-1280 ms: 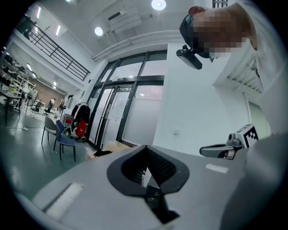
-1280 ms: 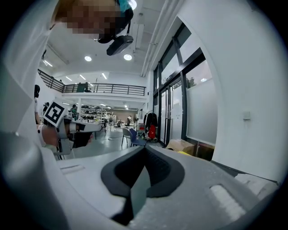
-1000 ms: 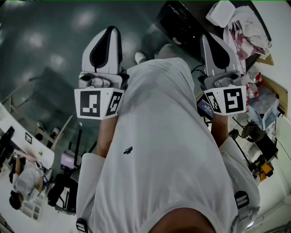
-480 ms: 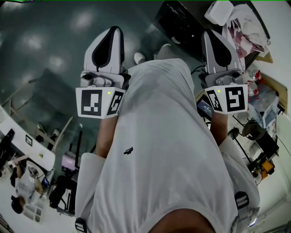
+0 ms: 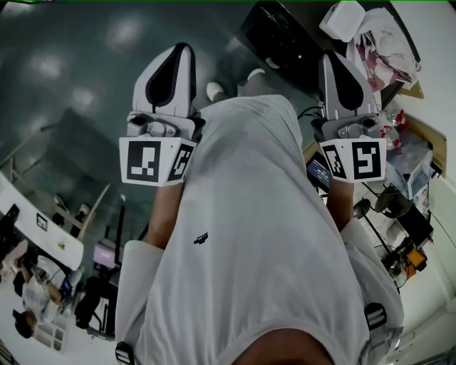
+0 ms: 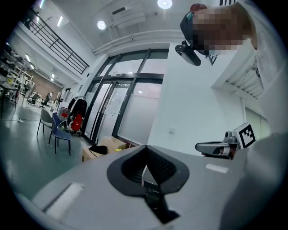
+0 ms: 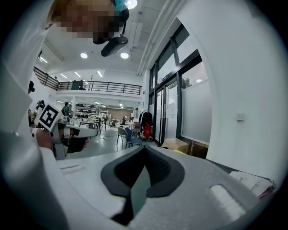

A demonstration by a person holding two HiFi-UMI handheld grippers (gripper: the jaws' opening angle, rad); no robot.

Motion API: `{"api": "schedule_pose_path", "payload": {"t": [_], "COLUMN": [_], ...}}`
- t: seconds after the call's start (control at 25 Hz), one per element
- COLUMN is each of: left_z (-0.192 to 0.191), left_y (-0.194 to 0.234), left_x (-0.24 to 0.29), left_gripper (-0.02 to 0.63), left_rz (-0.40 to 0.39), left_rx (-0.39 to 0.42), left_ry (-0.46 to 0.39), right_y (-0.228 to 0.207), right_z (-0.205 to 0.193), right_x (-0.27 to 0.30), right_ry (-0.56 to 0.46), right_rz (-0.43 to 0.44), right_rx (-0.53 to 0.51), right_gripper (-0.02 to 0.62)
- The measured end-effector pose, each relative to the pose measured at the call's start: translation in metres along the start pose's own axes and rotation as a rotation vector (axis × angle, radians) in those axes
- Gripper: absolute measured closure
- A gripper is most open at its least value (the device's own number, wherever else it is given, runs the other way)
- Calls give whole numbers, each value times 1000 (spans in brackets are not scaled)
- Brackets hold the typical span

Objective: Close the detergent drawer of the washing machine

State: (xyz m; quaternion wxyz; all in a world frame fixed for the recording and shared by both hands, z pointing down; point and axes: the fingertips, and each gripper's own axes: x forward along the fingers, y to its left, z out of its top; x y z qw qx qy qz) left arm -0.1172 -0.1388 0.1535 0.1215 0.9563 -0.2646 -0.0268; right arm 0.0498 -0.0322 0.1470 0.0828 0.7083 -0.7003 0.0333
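Observation:
No washing machine or detergent drawer shows in any view. In the head view I look down my white shirt with both grippers held up at chest height, one at each side. My left gripper points away over the grey floor, its jaws together and holding nothing. My right gripper is held level with it, jaws also together and empty. In the left gripper view the left gripper faces glass doors. In the right gripper view the right gripper faces a long hall.
A dark cabinet stands ahead of my right gripper, with a white box and bags on a cluttered bench at the right. A blue chair and a cardboard box stand by the glass doors. My shoes show below.
Both grippers have stayed shut and nearly still, drifting only a little. People at the desks in the lower left have shifted.

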Motion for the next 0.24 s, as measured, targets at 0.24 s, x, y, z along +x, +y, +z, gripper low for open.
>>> {"api": "schedule_pose_path", "payload": {"t": [0.24], "left_z": [-2], "left_y": [-1], "left_x": [3], "left_gripper": [588], "left_rz": [-15], "left_rx": [-6], "left_ry": [-2], "right_y": [-1], "right_z": [-2], "right_x": [-2], "right_ry": [8], "right_rz": [-17], "right_rx": [1], "right_gripper": [604]}}
